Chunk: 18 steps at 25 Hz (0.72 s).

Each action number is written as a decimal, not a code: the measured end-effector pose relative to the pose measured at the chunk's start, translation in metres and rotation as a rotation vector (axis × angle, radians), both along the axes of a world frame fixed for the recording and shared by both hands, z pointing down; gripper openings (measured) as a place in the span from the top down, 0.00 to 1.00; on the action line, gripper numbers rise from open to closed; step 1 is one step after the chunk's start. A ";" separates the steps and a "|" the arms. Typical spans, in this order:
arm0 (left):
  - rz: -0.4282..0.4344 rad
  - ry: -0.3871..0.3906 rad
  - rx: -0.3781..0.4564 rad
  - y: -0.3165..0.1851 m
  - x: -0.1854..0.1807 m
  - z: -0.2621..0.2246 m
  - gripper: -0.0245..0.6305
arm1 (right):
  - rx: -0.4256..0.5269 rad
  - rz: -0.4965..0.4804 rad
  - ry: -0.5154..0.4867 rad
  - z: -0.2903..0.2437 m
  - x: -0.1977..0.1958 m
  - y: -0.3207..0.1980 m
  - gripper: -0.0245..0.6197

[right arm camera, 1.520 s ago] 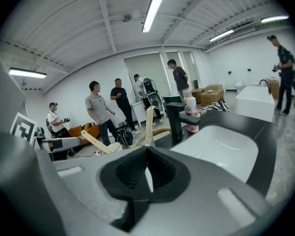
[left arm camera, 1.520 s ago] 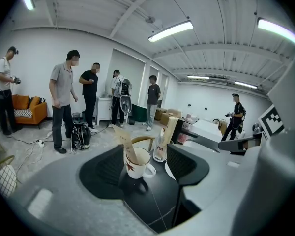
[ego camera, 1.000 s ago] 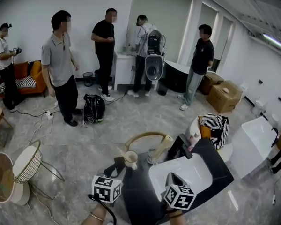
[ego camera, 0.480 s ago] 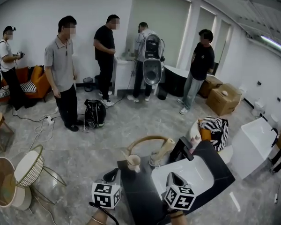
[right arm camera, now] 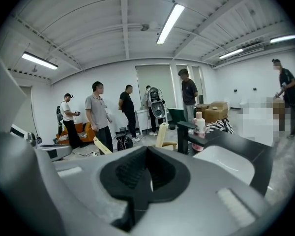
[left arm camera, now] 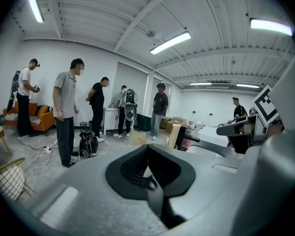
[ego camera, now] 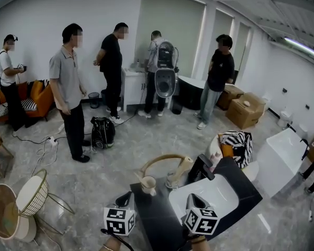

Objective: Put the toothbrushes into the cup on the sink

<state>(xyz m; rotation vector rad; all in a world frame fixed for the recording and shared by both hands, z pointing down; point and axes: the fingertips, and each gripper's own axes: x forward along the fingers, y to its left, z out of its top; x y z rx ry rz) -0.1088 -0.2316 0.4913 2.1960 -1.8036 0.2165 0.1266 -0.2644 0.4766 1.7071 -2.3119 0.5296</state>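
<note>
Left gripper (left arm camera: 146, 173): jaws together, nothing seen between them. Right gripper (right arm camera: 147, 181): jaws together, nothing seen between them. Both grippers are held low over the near edge of the worktop (ego camera: 156, 223), well apart from each other.

Worktop: a black slab set at an angle to the head view. A white basin (ego camera: 205, 194) is sunk into its right half. A black faucet (ego camera: 201, 167) stands at the far rim of the basin, with a pale bottle (ego camera: 215, 151) just beside it.

Cup (ego camera: 148, 184): upright on the worktop, left of the basin and beyond the left gripper. A thin item rises from its left rim; it is too small to identify. The toothbrushes cannot be made out in any view.

Room: grey marbled floor (ego camera: 146, 135), white walls, strip lights (left arm camera: 169, 42) on the ceiling. A chair (ego camera: 162, 158) with a curved wooden back stands just behind the worktop. A wire-frame chair (ego camera: 34, 190) stands to the left. Five people stand across the far half of the room. A black backpack (ego camera: 102, 132) rests on the floor near two of them. An orange sofa (ego camera: 39, 90) is against the left wall. Cardboard boxes (ego camera: 245, 109) are at the right.
</note>
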 end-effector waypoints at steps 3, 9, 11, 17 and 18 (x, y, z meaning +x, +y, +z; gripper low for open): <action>0.001 -0.010 -0.005 -0.002 -0.001 0.002 0.95 | 0.001 0.008 -0.003 0.000 0.000 -0.001 0.96; 0.003 -0.027 -0.015 -0.004 0.000 0.003 0.95 | 0.004 0.017 -0.011 -0.003 0.003 -0.002 0.96; 0.007 -0.034 -0.018 -0.005 0.001 0.004 0.95 | 0.004 0.019 -0.012 -0.003 0.005 -0.002 0.96; 0.007 -0.038 -0.005 -0.010 0.004 0.003 0.95 | -0.004 0.014 -0.001 -0.001 0.009 -0.004 0.96; 0.007 -0.038 -0.004 -0.011 0.005 0.004 0.95 | -0.005 0.012 0.001 0.000 0.009 -0.004 0.96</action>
